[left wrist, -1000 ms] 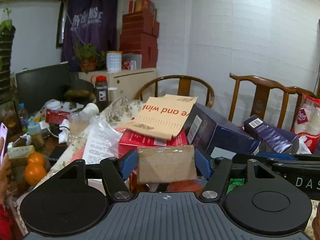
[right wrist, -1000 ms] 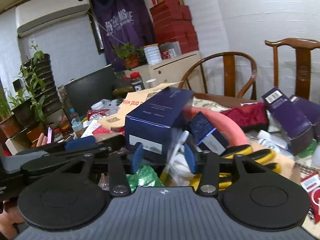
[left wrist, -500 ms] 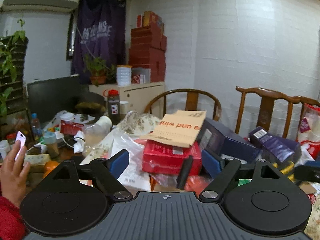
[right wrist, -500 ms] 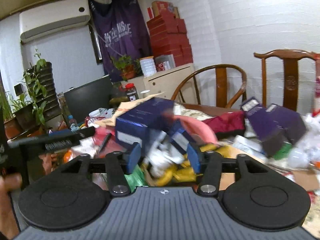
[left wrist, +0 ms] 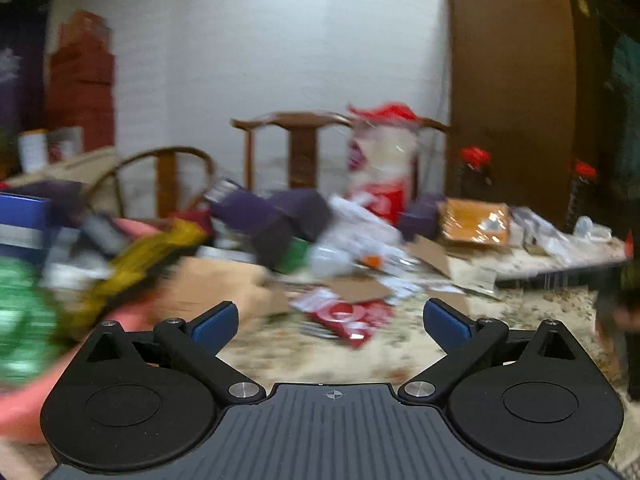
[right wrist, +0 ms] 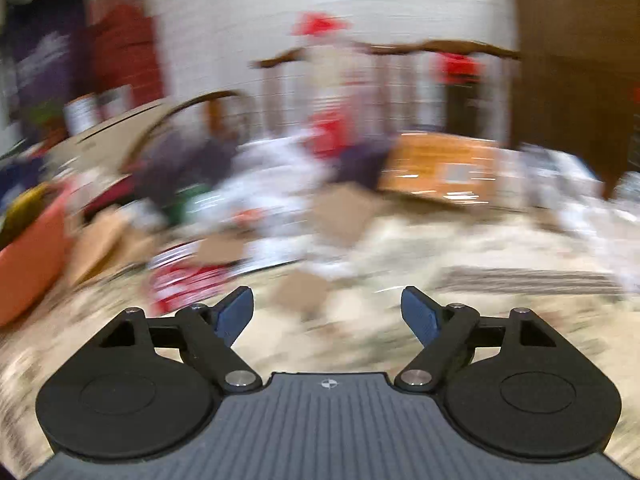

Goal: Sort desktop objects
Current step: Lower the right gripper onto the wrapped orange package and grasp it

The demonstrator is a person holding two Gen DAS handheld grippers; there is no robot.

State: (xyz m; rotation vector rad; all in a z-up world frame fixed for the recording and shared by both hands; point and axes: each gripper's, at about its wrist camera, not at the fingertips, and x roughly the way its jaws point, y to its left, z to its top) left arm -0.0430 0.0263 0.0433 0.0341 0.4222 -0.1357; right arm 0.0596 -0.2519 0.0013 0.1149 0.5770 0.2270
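Both views are blurred by motion. My left gripper (left wrist: 330,320) is open and empty above a patterned tablecloth (left wrist: 304,360). A flat red packet (left wrist: 348,316) lies just ahead of it, with pieces of cardboard (left wrist: 224,288) beyond. My right gripper (right wrist: 327,312) is open and empty over the same cloth (right wrist: 400,248). A red packet (right wrist: 184,280) lies ahead to its left. An orange box (right wrist: 440,168) stands farther back; it also shows in the left wrist view (left wrist: 474,222).
A heap of purple boxes (left wrist: 288,216), a yellow item (left wrist: 152,256) and a green bag (left wrist: 20,312) fills the left. A red and white bag (left wrist: 380,172) stands at the back before wooden chairs (left wrist: 300,144). A dark cabinet (left wrist: 520,80) stands at the right.
My left gripper let go of the brown cardboard package and opened wide. My right gripper also opened. Both swung right, away from the red and blue boxes.
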